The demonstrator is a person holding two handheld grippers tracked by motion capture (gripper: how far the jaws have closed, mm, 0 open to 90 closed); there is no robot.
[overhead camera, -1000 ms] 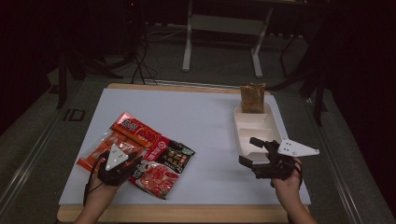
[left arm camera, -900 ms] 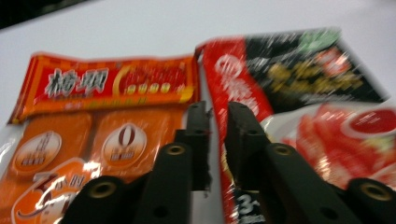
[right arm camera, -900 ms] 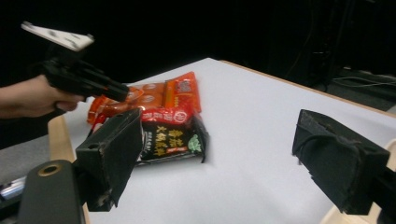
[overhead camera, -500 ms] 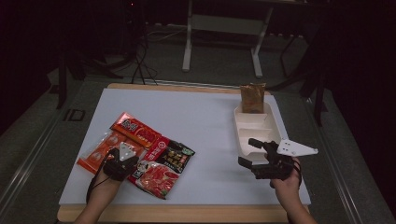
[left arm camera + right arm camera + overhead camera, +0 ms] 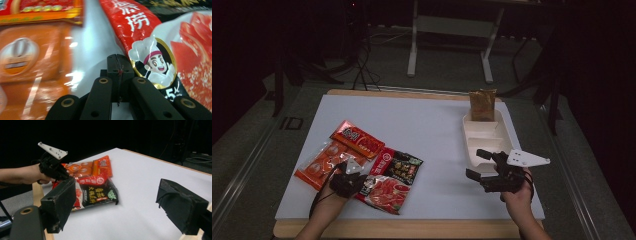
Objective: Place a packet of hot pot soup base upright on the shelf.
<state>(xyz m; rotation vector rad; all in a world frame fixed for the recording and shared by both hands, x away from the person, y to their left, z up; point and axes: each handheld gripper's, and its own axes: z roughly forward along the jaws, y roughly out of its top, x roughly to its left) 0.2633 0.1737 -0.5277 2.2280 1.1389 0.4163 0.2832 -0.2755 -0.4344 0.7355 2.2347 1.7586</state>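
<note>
Step in hand: picking a snack packet from the pile on the left of the desk [image 5: 437, 125], probably to go into the white tray [image 5: 472, 150] at the right. The left claw [image 5: 117, 65] is closed, jaws pressed together at the edge of the red packet [image 5: 175, 62]; whether it pinches film cannot be told. The right claw [image 5: 115, 202] hovers wide open and empty beside the tray; the next move calls for a lift confirming the grip.

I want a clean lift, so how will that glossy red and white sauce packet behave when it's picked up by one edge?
The glossy red and white sauce packet looks like thin crinkled film, so probably floppy and sagging. Its shiny surface may slip.
</note>
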